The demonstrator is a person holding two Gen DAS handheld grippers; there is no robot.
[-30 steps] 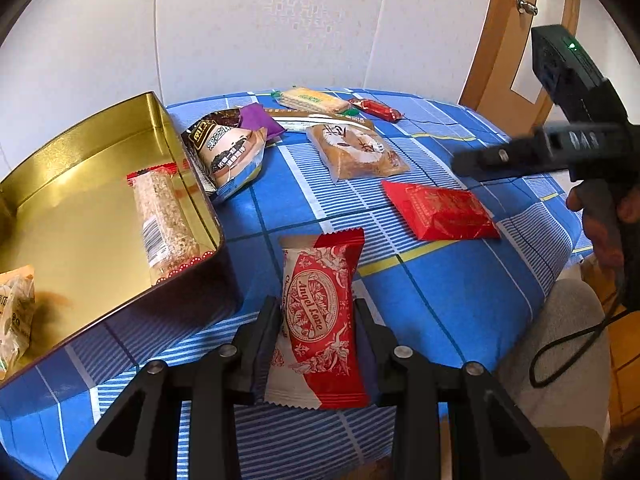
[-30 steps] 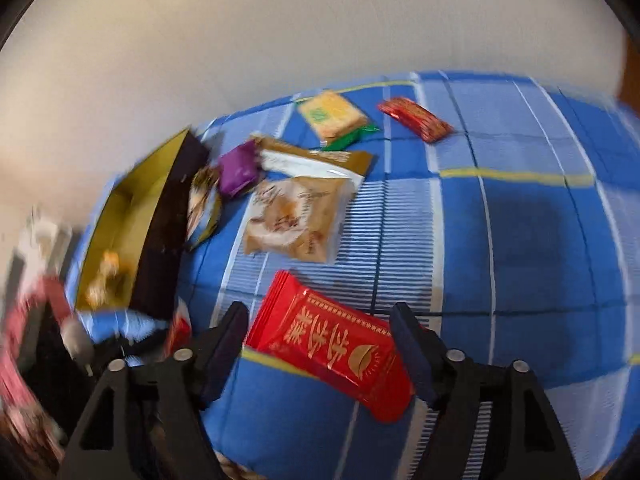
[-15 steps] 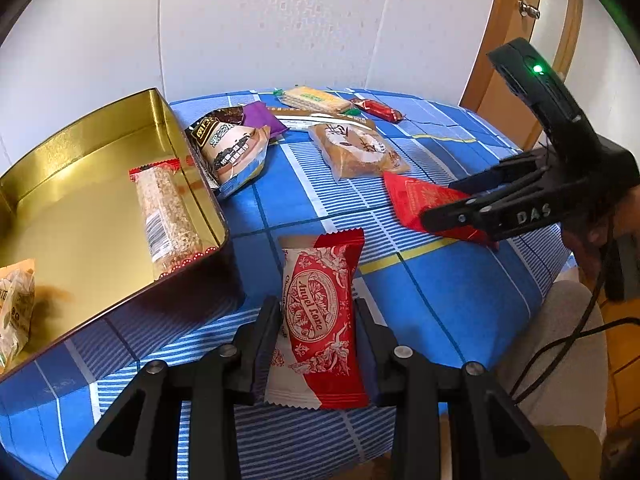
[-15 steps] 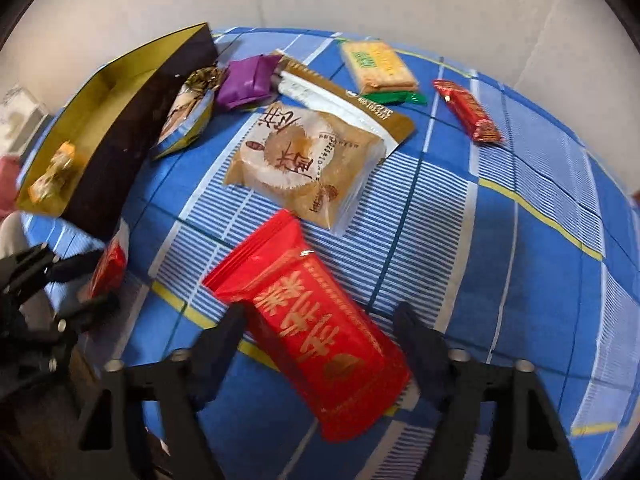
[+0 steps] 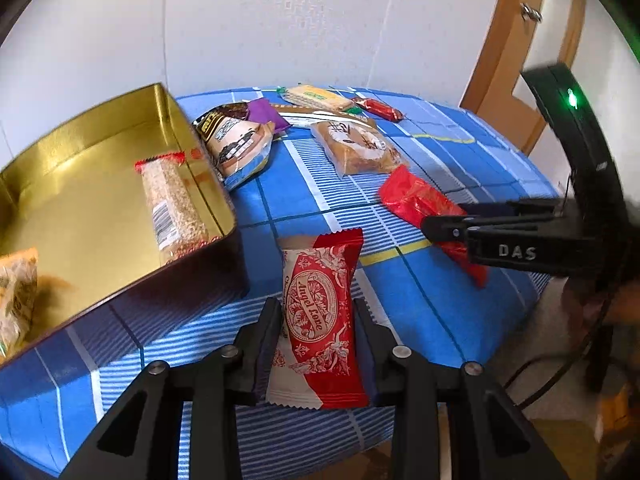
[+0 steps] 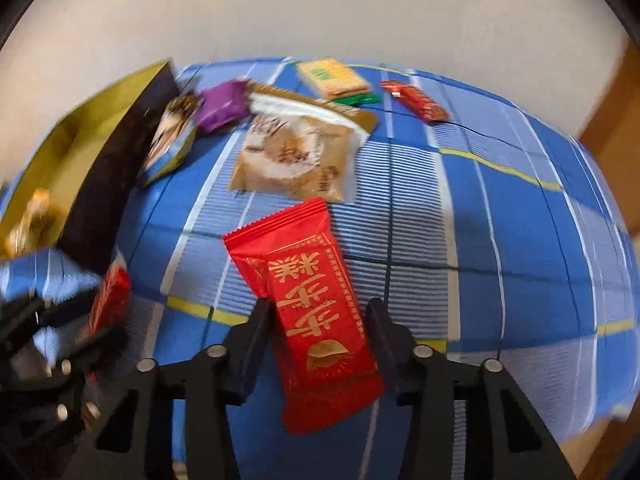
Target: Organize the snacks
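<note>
The right gripper (image 6: pixel 316 320) has been brought down around the flat red foil snack packet (image 6: pixel 320 320) at 3 o'clock of the gold tin (image 5: pixel 100 200); its jaws have just been closing, the packet between them. The red-and-white wrapped cake (image 5: pixel 318 320) is clamped in the left gripper (image 5: pixel 316 324), unchanged.

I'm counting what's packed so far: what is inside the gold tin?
Inside the gold tin: a sesame bar along its right wall and an orange packet at the near corner. The far-left part is out of frame.

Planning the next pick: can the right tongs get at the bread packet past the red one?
Probably not yet: the right tongs straddle the red packet; the bread packet lies uncovered just beyond.
</note>
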